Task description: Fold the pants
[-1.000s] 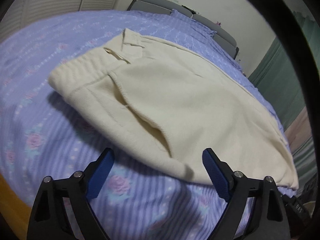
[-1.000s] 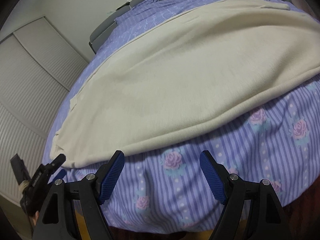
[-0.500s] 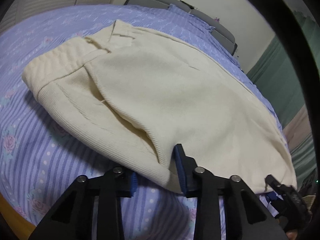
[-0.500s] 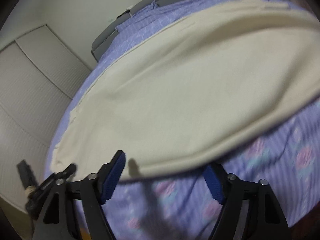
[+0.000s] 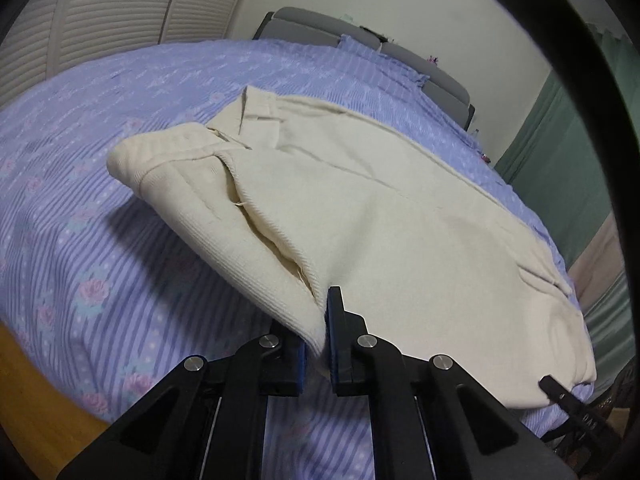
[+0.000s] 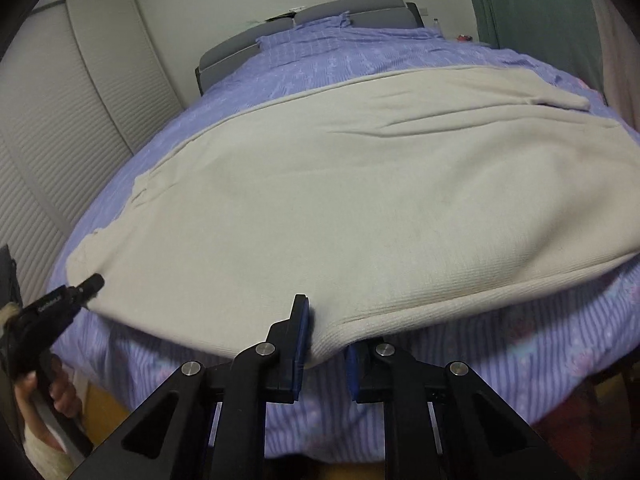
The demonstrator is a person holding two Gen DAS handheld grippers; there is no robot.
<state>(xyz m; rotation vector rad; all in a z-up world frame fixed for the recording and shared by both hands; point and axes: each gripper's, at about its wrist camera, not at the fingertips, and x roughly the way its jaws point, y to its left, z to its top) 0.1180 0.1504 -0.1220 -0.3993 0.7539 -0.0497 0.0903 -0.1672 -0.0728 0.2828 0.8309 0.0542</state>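
Note:
Cream pants lie folded lengthwise across the bed, waistband at the left, leg ends at the right. My left gripper is shut on the pants' near edge by the pocket opening and lifts it slightly. In the right wrist view the pants spread wide; my right gripper is shut on their near edge, and the cloth hides most of its right finger. The left gripper also shows in the right wrist view, at the pants' left end.
The bed has a purple striped flowered sheet and a grey headboard at the far end. White louvred closet doors stand on the left, a green curtain on the right. The bed's near edge drops to a wooden floor.
Both grippers moved forward and closed on the pants' near edge; the left closed first, the right within the last half second. The edge is now lifted slightly off the sheet.

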